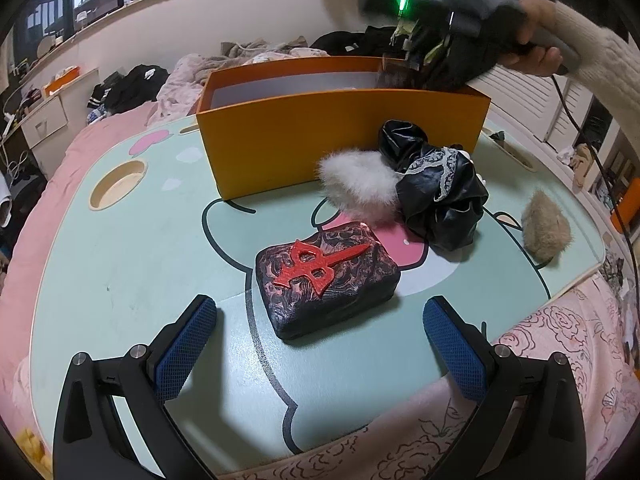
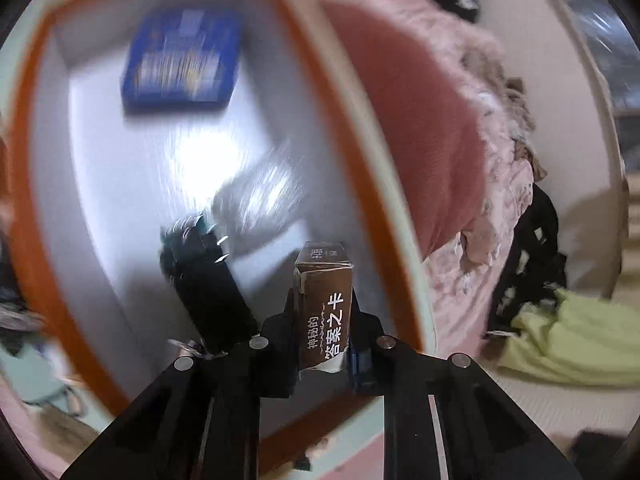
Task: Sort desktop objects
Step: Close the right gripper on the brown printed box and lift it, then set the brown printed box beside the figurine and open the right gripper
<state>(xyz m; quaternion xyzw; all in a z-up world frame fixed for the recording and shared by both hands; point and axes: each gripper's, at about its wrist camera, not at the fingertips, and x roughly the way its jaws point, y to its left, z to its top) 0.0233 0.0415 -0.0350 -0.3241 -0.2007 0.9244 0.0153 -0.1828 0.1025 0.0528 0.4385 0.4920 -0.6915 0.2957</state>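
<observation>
My left gripper point(image 1: 320, 328) is open just in front of a dark marbled block with a red emblem point(image 1: 326, 276) on the mint lap table point(image 1: 132, 264). Behind it lie a white fur puff point(image 1: 358, 184), a black lace scrunchie point(image 1: 436, 184) and a tan fur puff point(image 1: 546, 226). The orange box point(image 1: 336, 140) stands at the back. My right gripper point(image 2: 324, 304) is shut on a brown card box point(image 2: 326, 308) and holds it above the orange box's inside point(image 2: 24, 208), where a blue box point(image 2: 184, 56) and a dark object point(image 2: 204, 280) lie.
The table has a round cup hole point(image 1: 118, 184) at the left. Pink bedding point(image 1: 560, 360) surrounds it, with clothes point(image 1: 132, 84) piled behind. A cable point(image 1: 608, 184) hangs from the right gripper. The right wrist view is motion-blurred.
</observation>
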